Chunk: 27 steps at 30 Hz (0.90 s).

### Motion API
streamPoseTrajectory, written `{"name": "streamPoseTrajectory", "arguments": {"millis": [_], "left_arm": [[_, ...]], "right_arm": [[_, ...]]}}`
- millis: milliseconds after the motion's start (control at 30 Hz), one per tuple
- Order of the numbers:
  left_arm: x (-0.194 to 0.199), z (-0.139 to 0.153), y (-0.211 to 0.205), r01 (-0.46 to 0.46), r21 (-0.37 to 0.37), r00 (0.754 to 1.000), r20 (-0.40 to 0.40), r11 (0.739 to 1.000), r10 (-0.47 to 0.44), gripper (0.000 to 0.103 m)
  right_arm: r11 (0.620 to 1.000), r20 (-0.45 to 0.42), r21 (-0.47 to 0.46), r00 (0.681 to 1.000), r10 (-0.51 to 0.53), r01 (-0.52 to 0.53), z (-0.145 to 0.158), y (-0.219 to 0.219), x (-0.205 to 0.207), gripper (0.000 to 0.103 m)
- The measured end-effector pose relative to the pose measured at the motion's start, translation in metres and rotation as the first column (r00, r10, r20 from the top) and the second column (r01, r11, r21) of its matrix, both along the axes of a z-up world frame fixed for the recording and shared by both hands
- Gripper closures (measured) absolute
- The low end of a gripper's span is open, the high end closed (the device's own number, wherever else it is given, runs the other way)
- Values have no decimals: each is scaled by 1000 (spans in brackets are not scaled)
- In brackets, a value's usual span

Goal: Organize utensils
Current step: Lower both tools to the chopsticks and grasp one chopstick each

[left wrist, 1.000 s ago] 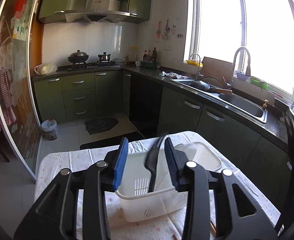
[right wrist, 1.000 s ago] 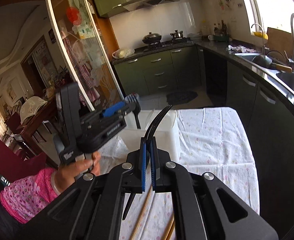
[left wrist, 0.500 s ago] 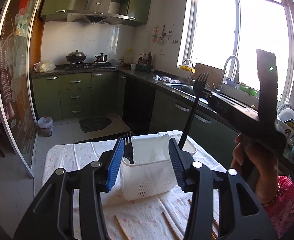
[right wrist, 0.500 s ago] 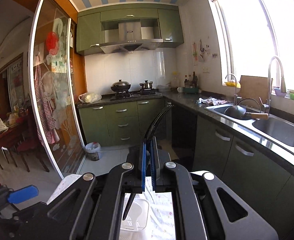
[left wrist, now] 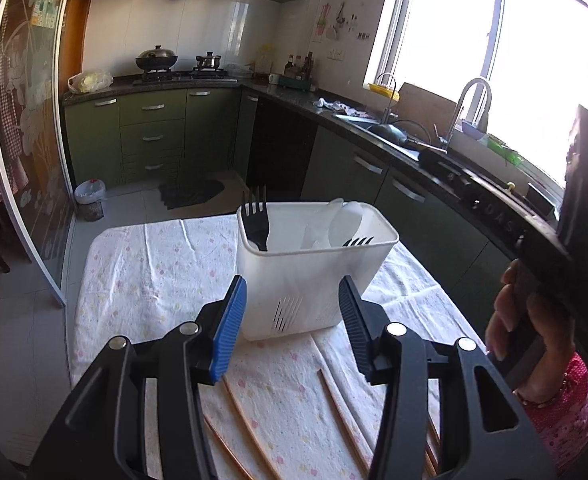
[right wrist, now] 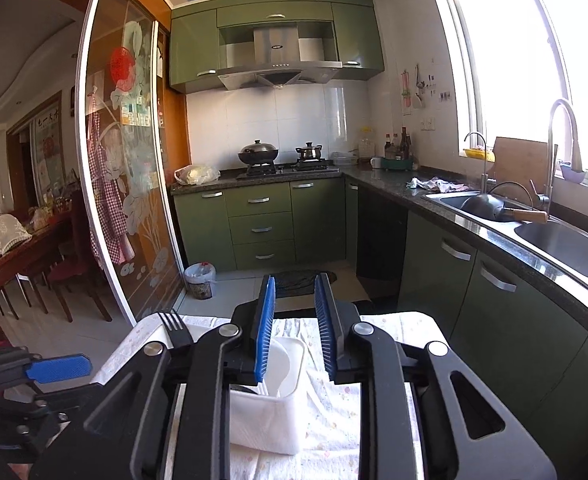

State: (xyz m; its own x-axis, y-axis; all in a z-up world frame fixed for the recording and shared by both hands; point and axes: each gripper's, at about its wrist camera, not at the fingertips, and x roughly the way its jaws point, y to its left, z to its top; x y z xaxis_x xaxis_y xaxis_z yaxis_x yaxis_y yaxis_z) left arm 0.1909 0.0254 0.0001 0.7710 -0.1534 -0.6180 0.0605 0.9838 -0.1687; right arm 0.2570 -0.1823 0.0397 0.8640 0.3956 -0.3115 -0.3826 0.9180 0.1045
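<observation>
A white plastic utensil basket point(left wrist: 313, 276) stands on the cloth-covered table point(left wrist: 154, 264). One black fork point(left wrist: 256, 220) stands upright at its left end; the tines of a second black fork point(left wrist: 357, 241) show at its right rim, beside white spoons point(left wrist: 343, 220). My left gripper point(left wrist: 292, 316) is open and empty just in front of the basket. My right gripper point(right wrist: 294, 330) is open and empty above the basket point(right wrist: 272, 412). Wooden chopsticks point(left wrist: 250, 420) lie on the cloth near me.
The right gripper's body point(left wrist: 533, 216) and the hand holding it fill the right side of the left wrist view. A green counter with a sink point(right wrist: 533, 220) runs along the right. A glass sliding door point(right wrist: 122, 184) stands at the left.
My right gripper has opened and let go of the black fork, which now stands in the basket's right end. My left gripper has drawn back a little from the basket.
</observation>
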Motion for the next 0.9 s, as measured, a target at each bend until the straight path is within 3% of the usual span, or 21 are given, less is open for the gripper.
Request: {"name": "streamPoseTrajectory", "arguments": {"millis": [100, 167, 300, 367, 500, 767, 900], "left_arm": [[3, -23, 1, -22, 28, 991, -132, 999, 26, 57], [8, -44, 4, -39, 31, 968, -247, 999, 46, 57], [16, -86, 13, -74, -10, 879, -473, 997, 61, 64], [16, -101, 14, -97, -24, 839, -540, 995, 69, 64], [19, -115, 11, -109, 6, 802, -591, 994, 91, 64], [35, -139, 14, -165, -16, 717, -689, 986, 109, 67], [39, -140, 11, -164, -16, 712, -694, 986, 107, 70]], "right_arm": [[999, -63, -35, 997, 35, -38, -3, -13, -23, 82], [995, -134, -71, 989, 57, -67, -11, -17, -35, 82], [983, -323, -114, 941, 103, -146, -39, -22, -46, 82], [975, -399, -129, 910, 114, -179, -55, -26, -51, 82], [965, -490, -152, 864, 115, -215, -76, -30, -55, 82], [953, -563, -179, 820, 106, -246, -93, -33, -54, 82], [947, -613, -183, 784, 101, -265, -105, -30, -46, 82]]}}
